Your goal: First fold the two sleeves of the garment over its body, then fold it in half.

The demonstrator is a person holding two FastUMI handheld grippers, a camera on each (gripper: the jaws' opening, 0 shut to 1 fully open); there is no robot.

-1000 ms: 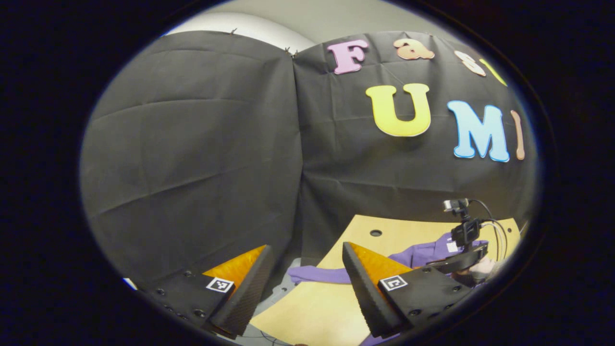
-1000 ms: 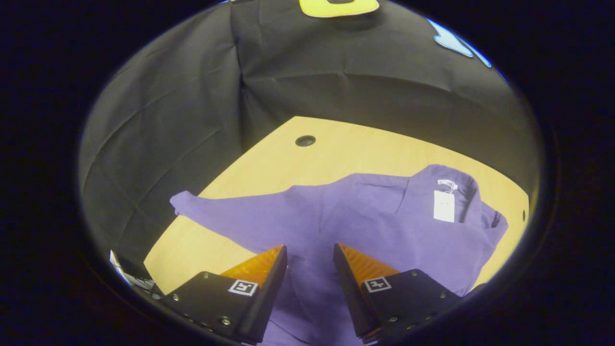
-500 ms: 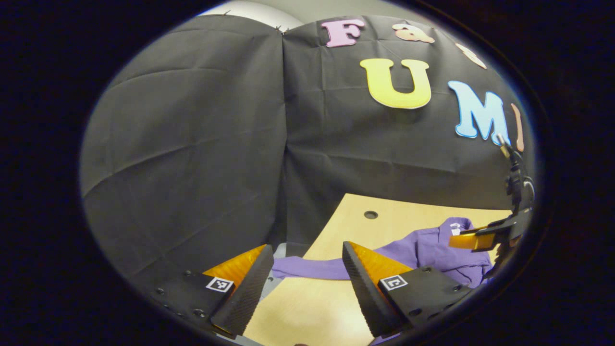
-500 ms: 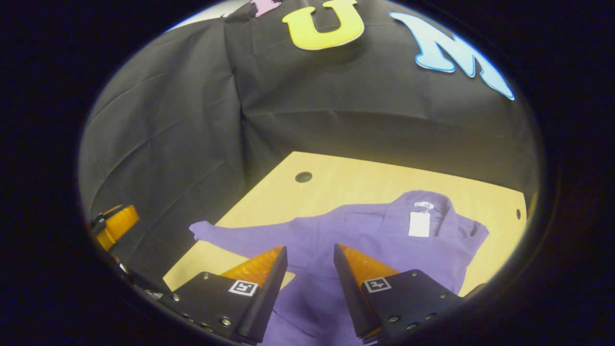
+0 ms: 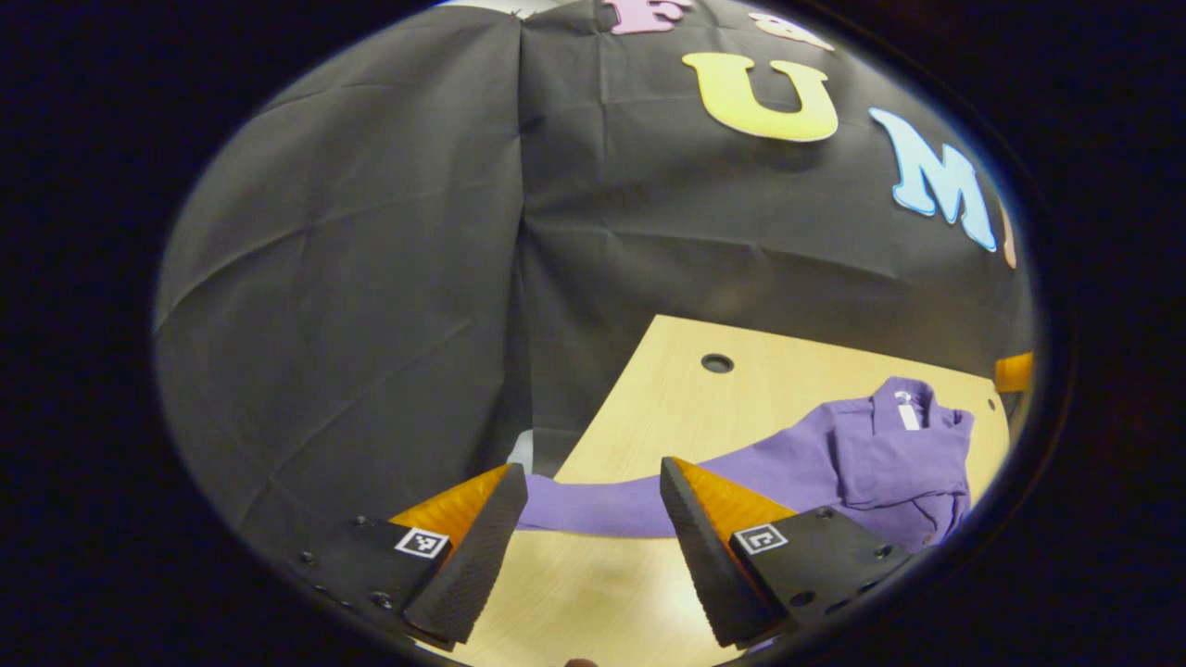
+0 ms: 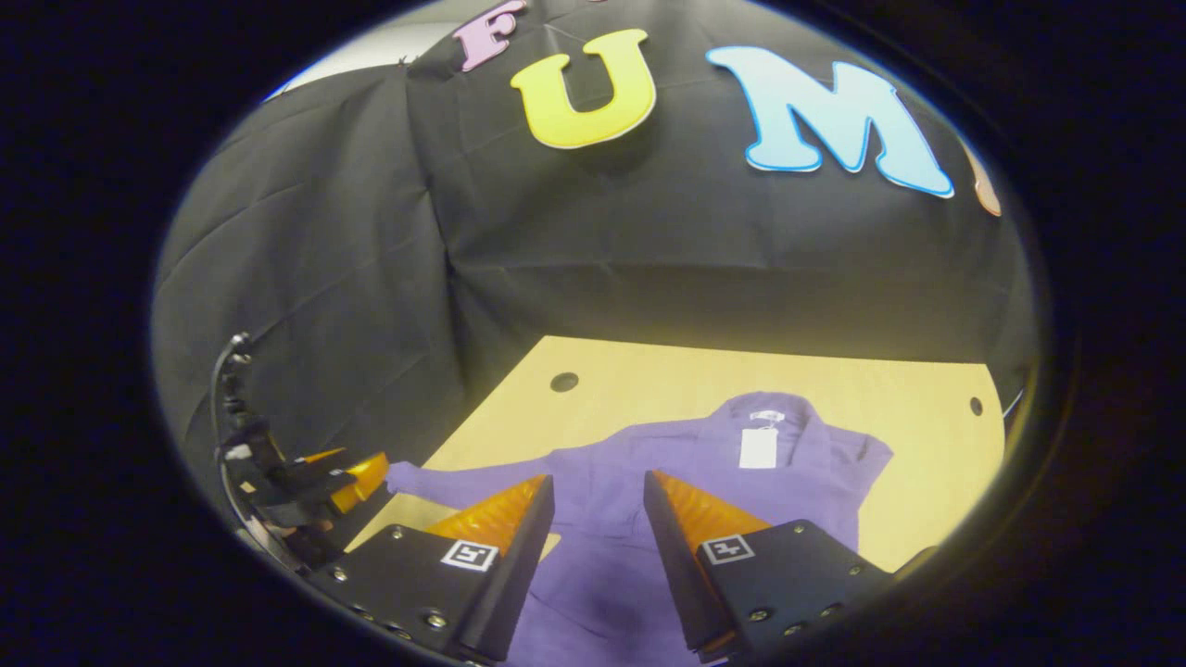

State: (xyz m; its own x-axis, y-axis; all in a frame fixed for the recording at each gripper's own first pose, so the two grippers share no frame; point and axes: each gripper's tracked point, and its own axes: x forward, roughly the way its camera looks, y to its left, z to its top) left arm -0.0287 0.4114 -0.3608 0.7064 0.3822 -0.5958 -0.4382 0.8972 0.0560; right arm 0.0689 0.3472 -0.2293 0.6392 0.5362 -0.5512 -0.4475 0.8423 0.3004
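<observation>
Left gripper (image 5: 593, 519): jaws wide apart, holding nothing, hovering over desk's left edge, pointed across outstretched sleeve (image 5: 611, 505) of purple garment (image 5: 880, 454). Right gripper (image 6: 598, 519): jaws wide apart, empty, held above garment's body, tilted down toward collar. Garment spread flat on desk (image 6: 649, 371), collar with white tag (image 6: 758, 447) toward back edge, sleeve end reaching left edge. Round hole (image 6: 563, 381) near back left corner.
</observation>
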